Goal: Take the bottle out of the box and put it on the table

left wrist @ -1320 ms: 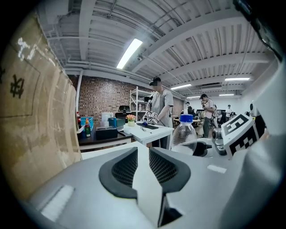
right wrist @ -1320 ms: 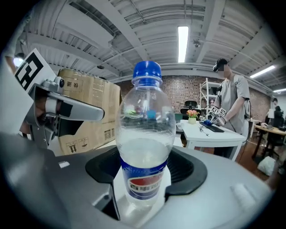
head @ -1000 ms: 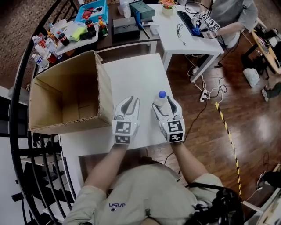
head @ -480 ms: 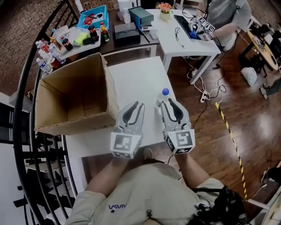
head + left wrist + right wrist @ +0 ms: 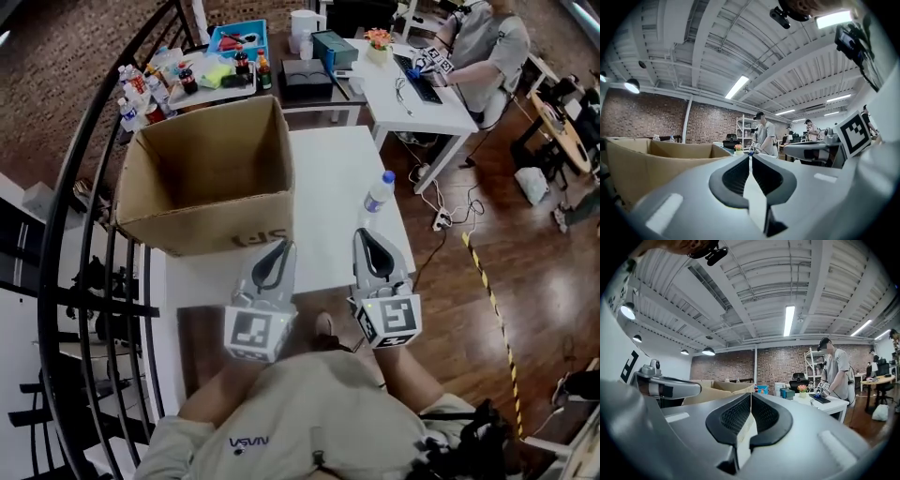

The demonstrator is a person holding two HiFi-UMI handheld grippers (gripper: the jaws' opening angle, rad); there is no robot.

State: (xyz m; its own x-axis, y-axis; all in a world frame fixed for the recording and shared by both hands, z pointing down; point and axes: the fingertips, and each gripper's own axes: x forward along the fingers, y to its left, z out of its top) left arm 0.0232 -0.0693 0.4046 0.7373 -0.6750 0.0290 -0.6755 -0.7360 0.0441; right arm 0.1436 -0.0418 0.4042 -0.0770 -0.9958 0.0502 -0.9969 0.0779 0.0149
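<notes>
The clear plastic bottle [image 5: 377, 197] with a blue cap stands upright near the right edge of the white table [image 5: 328, 164]. The open cardboard box [image 5: 206, 173] sits on the table's left half; its rim also shows in the left gripper view [image 5: 656, 161]. My right gripper [image 5: 367, 235] hangs short of the bottle, apart from it, jaws shut and empty [image 5: 751, 395]. My left gripper [image 5: 278, 247] is beside the box's near wall, also shut with nothing between the jaws [image 5: 749, 157]. Both point level, away from me.
A second white desk [image 5: 422, 89] with a keyboard and a seated person lies beyond the table. A tray of bottles [image 5: 183, 80] and a blue bin [image 5: 239, 37] stand behind the box. A black railing [image 5: 80, 244] curves along the left. Cables lie on the wooden floor [image 5: 441, 220].
The right gripper, which had its jaws around the bottle, has let go, shut, and drawn back. Both grippers have risen and pulled towards me. The bottle stays standing on the table.
</notes>
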